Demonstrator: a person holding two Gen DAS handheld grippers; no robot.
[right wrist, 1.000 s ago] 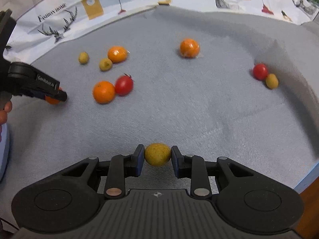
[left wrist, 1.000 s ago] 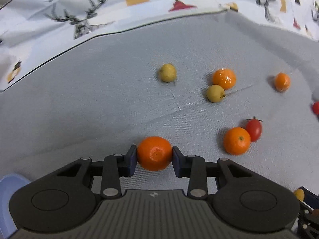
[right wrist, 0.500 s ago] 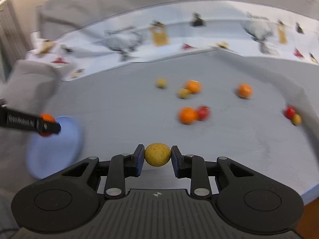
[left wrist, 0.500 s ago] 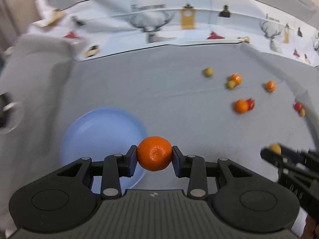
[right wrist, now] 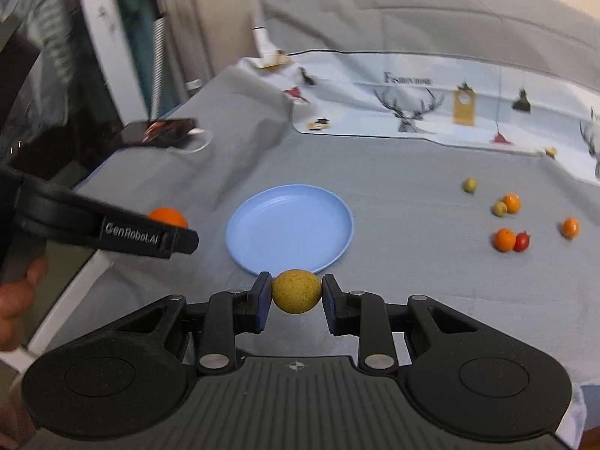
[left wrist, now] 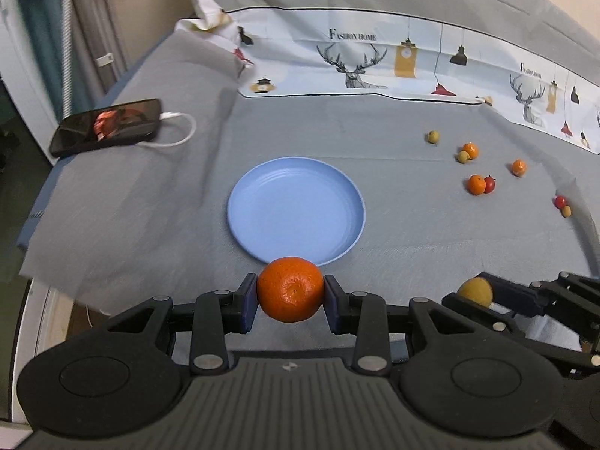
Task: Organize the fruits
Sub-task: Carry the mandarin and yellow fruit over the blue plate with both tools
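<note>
My left gripper [left wrist: 290, 296] is shut on an orange mandarin [left wrist: 290, 288], held in the air just in front of the near rim of an empty blue plate [left wrist: 296, 206]. My right gripper [right wrist: 296, 298] is shut on a small yellow fruit [right wrist: 296, 290], also above the plate [right wrist: 290, 225] at its near rim. In the left wrist view the right gripper [left wrist: 476, 294] with its yellow fruit [left wrist: 474, 291] shows at lower right. In the right wrist view the left gripper's finger [right wrist: 146, 238] and its mandarin [right wrist: 167, 217] show at left.
Several loose fruits lie on the grey cloth at right: mandarins [left wrist: 476, 183], cherry tomatoes [left wrist: 489, 183] and small yellow fruits [left wrist: 433, 136]. A phone [left wrist: 107, 125] with a white cable lies at far left. A printed cloth [left wrist: 375, 63] runs along the back. A hand [right wrist: 15, 292] holds the left gripper.
Both grippers have risen and swung left from the scattered fruits toward the blue plate, each still holding its fruit. The plate now lies directly ahead of both.
</note>
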